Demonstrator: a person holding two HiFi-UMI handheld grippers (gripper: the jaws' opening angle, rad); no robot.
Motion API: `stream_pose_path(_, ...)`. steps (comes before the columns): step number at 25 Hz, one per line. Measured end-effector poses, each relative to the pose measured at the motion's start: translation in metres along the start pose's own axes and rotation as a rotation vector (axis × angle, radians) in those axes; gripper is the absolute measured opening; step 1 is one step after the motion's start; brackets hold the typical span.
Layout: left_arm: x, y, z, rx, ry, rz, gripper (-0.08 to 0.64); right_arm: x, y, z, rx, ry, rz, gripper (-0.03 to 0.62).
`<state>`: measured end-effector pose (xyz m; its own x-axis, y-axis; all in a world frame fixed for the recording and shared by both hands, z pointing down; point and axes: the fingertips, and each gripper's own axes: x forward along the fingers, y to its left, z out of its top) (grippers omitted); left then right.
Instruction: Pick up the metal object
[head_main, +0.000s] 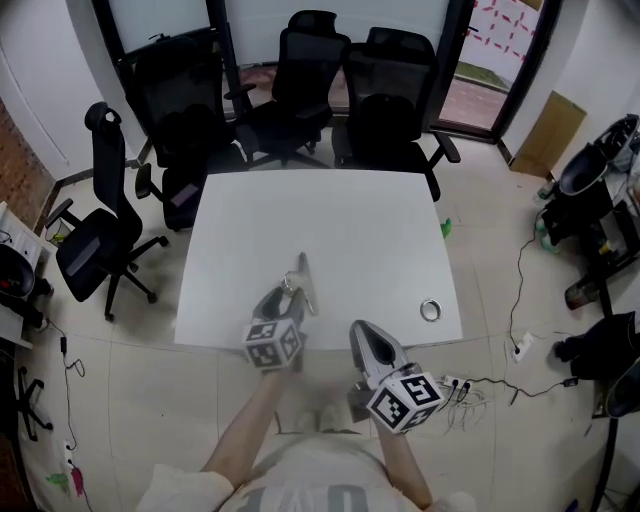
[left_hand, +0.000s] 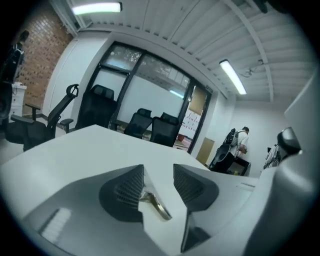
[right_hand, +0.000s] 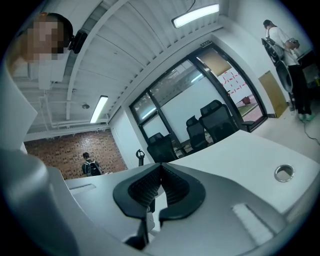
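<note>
Left gripper view shows the left tongs spread apart, with the metal object between them, touching the left jaw, on the table. The grasp looks not yet made; next, close squarely and lift. The right tongs are clenched, empty. A ring lies farther right.

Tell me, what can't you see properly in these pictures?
- Metal object: left gripper view, one end is hidden behind a jaw of the left gripper; whether they touch, cannot tell.
- Ring: head view, too small to tell what it is.
- Far person: left gripper view, too small to see what they are doing.
</note>
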<state>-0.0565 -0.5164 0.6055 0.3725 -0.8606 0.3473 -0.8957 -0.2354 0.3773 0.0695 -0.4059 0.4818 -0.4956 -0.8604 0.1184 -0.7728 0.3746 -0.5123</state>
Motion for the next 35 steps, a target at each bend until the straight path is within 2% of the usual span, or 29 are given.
stream_pose_path(5,0.027,0.025,-0.014,-0.063,0.072,0.062,0.168,0.004,-0.018,0.003,0.018,0.000,-0.032,0.011)
stream_pose_path(10,0.041,0.032,-0.021,-0.143,0.086,0.059,0.176,0.011,-0.030,0.003,0.034,0.011,-0.058,0.011)
stream_pose_path(13,0.048,0.033,-0.028,-0.160,0.110,0.063,0.177,0.016,-0.034,0.001,0.042,0.023,-0.065,0.011)
stream_pose_path(20,0.064,0.043,-0.042,-0.125,0.170,0.128,0.172,0.019,-0.039,0.000,0.038,0.035,-0.073,0.011)
stream_pose_path(21,0.065,0.045,-0.042,-0.105,0.175,0.143,0.161,0.019,-0.040,0.001,0.037,0.036,-0.076,0.012)
stream_pose_path(23,0.066,0.047,-0.040,-0.062,0.182,0.163,0.091,0.018,-0.043,0.001,0.037,0.037,-0.085,0.012)
stream_pose_path(25,0.068,0.046,-0.040,-0.055,0.179,0.163,0.090,0.016,-0.045,0.002,0.037,0.036,-0.092,0.012)
stream_pose_path(28,0.068,0.042,-0.035,-0.122,0.136,0.135,0.066,0.015,-0.047,0.003,0.036,0.036,-0.092,0.012)
stream_pose_path(30,0.066,0.033,-0.026,-0.139,0.085,0.099,0.036,0.014,-0.048,0.004,0.035,0.037,-0.087,0.012)
stream_pose_path(32,0.063,0.023,-0.013,-0.079,0.039,0.077,0.003,0.014,-0.047,0.005,0.036,0.036,-0.079,0.012)
stream_pose_path(35,0.049,0.013,0.010,0.057,-0.034,0.082,0.003,0.017,-0.045,0.003,0.035,0.035,-0.062,0.012)
